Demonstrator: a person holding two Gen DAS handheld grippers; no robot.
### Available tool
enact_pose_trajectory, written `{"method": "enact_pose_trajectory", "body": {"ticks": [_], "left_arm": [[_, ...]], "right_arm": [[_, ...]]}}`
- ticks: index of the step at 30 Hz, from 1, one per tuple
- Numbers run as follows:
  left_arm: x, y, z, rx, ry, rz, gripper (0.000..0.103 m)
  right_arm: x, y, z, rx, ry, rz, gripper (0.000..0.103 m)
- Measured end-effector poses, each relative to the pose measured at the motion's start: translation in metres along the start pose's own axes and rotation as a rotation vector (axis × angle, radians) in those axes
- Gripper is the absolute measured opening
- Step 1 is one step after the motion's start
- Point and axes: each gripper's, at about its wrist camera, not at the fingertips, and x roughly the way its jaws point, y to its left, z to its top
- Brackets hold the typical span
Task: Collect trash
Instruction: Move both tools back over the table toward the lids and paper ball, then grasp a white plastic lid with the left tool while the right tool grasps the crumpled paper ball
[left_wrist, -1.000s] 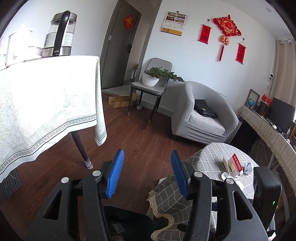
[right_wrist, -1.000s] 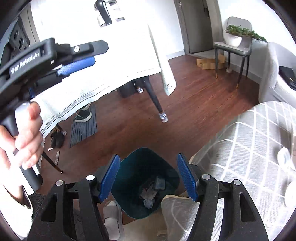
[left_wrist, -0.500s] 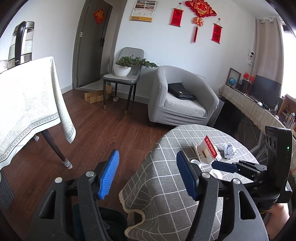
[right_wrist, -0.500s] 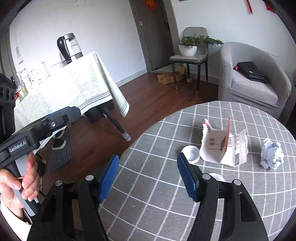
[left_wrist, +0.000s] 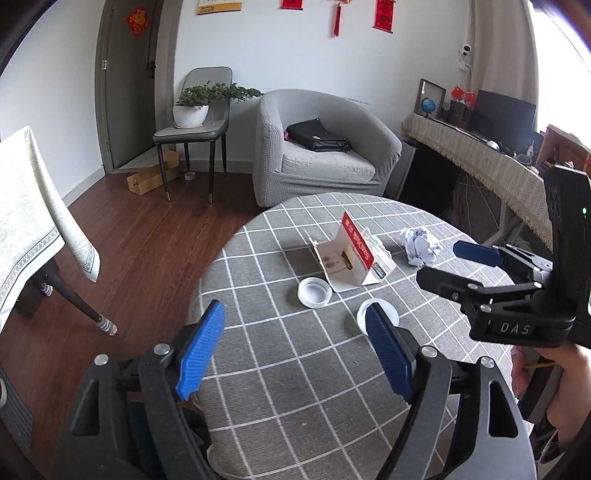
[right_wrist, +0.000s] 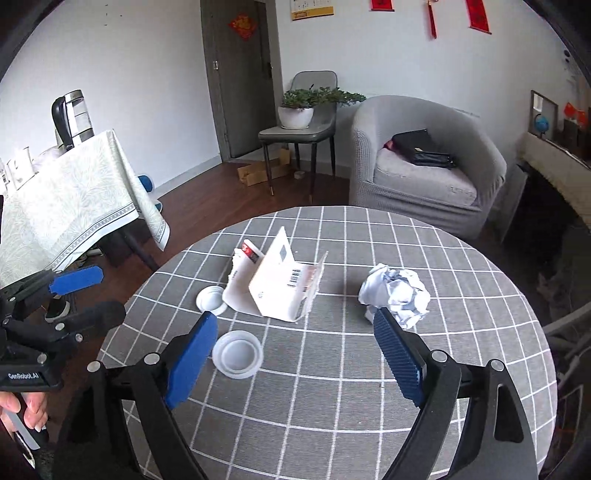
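A round table with a grey checked cloth (right_wrist: 332, 387) (left_wrist: 280, 369) carries the trash. On it are a torn red-and-white carton (right_wrist: 280, 288) (left_wrist: 351, 258), a crumpled paper ball (right_wrist: 397, 295) (left_wrist: 421, 245) and two white plastic lids (right_wrist: 238, 352) (right_wrist: 210, 299) (left_wrist: 313, 291). My left gripper (left_wrist: 293, 312) (right_wrist: 110, 291) hovers over the table's near left edge, its jaws opening and empty. My right gripper (right_wrist: 295, 316) (left_wrist: 439, 263) hangs above the near lid and the carton, its jaws also opening with nothing between them.
Behind the table stands a grey armchair (right_wrist: 424, 166) with a black bag on it. A chair with a potted plant (right_wrist: 299, 110) is by the door. A white-clothed table (right_wrist: 74, 199) with a kettle stands left. A covered sideboard (left_wrist: 480, 155) runs along the right.
Both grippers swung from above the floor and the dark bin to over the round table. Both pairs of jaws stand wider. The carton, lids and paper ball came into view.
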Motion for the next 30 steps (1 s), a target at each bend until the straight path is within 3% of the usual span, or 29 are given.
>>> {"method": "enact_pose_trajectory", "body": {"ticks": [14,25,30], "left_arm": [[0.055,-0.050,-0.005,0.050,0.118,-0.067,0.081],[0.084,-0.062,-0.003,0.058,0.193,-0.031,0.068],[0.086,-0.058,0.001,0.032,0.187,-0.046,0.059]], "right_arm": [[0.003,-0.057,-0.012,0.131,0.031,-0.029,0.089],[0.011,-0.076,-0.016,0.203,0.055,0.008,0.089],[0.017,-0.083,-0.010,0.250,0.047,0.048,0.089]]}}
